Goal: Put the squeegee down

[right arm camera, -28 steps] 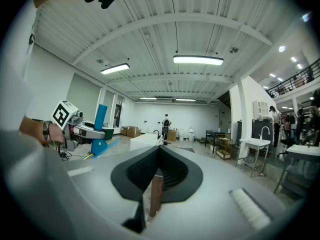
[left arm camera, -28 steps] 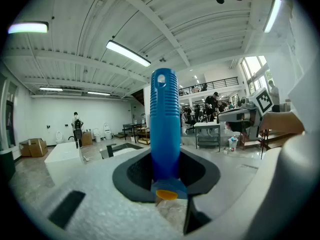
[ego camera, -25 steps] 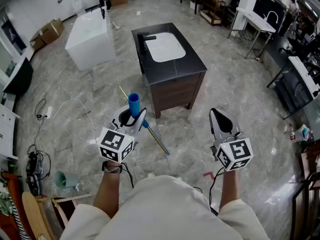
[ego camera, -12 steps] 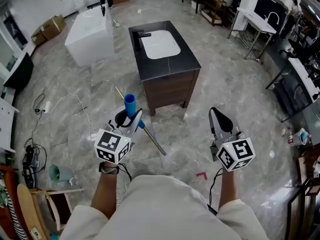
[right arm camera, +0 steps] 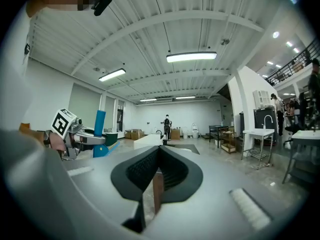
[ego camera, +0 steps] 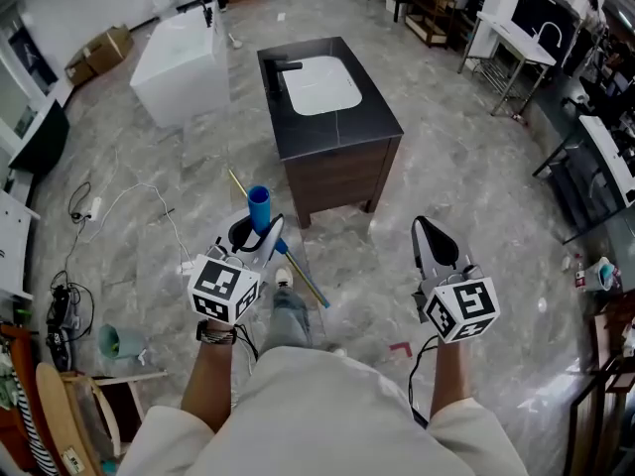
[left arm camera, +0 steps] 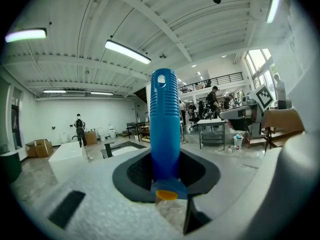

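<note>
1. Squeegee (ego camera: 259, 206) is up in the air, blue handle standing upright out of the left gripper (ego camera: 260, 238). Its long blade (ego camera: 303, 278) slants down and away underneath, nowhere near a surface.
2. From the left gripper view the jaws are clamped on the base of that handle (left arm camera: 164, 119). It's a firm hold low on the grip, with most of the handle above the pads.
3. Right gripper (ego camera: 434, 238) is off to the side, well apart from the tool. Its jaws are pressed together at the tips with nothing in them (right arm camera: 159, 156).
4. Straight ahead is the dark cabinet (ego camera: 342, 172) with its white sink (ego camera: 319, 85) and black faucet (ego camera: 283, 70). Grey floor (ego camera: 466, 186) lies all around, and my carrier's leg (ego camera: 289, 310) is just under the blade.
5. Risks as I read them:
   - If I let go here, it falls to the floor, because nothing is beneath it.
   - The low blade end could clip the leg or the cabinet edge as we close in.
   - With a single clamp point on a long tool, a knock could swivel it in the jaws.
   - Setting it near the basin rim, it might slide in.
</note>
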A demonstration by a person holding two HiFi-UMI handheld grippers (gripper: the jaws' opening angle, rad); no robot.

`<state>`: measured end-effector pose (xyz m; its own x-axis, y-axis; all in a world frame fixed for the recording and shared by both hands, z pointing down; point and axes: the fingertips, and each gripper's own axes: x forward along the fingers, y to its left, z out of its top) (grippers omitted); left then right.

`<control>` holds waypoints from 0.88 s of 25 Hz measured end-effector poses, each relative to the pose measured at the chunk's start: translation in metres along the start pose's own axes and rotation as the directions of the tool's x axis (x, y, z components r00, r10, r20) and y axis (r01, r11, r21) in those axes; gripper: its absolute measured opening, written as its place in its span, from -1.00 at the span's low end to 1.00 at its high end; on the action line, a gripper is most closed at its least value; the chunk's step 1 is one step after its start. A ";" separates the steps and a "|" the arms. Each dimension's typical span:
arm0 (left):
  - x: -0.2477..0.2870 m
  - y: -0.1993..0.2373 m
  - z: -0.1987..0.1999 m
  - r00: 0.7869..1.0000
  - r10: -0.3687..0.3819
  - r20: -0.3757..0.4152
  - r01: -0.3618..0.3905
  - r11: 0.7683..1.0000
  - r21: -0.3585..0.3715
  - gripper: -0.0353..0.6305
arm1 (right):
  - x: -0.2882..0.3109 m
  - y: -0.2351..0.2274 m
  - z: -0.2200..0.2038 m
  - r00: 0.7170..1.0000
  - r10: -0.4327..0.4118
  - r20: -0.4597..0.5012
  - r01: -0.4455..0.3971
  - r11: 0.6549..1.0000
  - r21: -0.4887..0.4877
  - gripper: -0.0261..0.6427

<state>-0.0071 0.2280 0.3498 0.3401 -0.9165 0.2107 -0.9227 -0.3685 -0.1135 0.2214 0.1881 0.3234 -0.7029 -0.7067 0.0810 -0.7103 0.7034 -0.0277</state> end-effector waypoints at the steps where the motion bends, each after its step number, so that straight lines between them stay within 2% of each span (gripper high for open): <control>1: 0.007 0.003 0.000 1.000 -0.007 0.000 0.007 1.000 0.000 -0.54 | 0.006 -0.002 -0.002 1.000 -0.002 -0.008 0.002 1.000 0.000 -0.91; 7: 0.043 0.044 -0.003 0.999 -0.035 0.016 0.035 0.999 -0.030 -0.54 | 0.058 -0.013 -0.007 0.999 -0.032 -0.022 0.032 0.999 0.006 -0.90; 11: 0.077 0.088 -0.004 0.999 -0.049 0.015 0.049 0.999 -0.024 -0.54 | 0.103 -0.025 -0.008 0.998 -0.058 -0.031 0.057 0.998 -0.011 -0.91; 16: 0.121 0.142 -0.005 0.997 -0.075 0.002 0.075 0.997 -0.012 -0.54 | 0.165 -0.033 -0.002 0.998 -0.044 -0.041 0.043 0.998 -0.039 -0.91; 22: 0.167 0.197 -0.006 0.993 -0.114 -0.016 0.113 0.994 -0.008 -0.54 | 0.229 -0.047 0.002 0.995 -0.082 -0.058 0.081 0.996 -0.022 -0.91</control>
<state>-0.1333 0.0035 0.3684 0.4398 -0.8662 0.2374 -0.8796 -0.4688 -0.0811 0.0933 -0.0067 0.3417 -0.6390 -0.7563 0.1404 -0.7638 0.6454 0.0006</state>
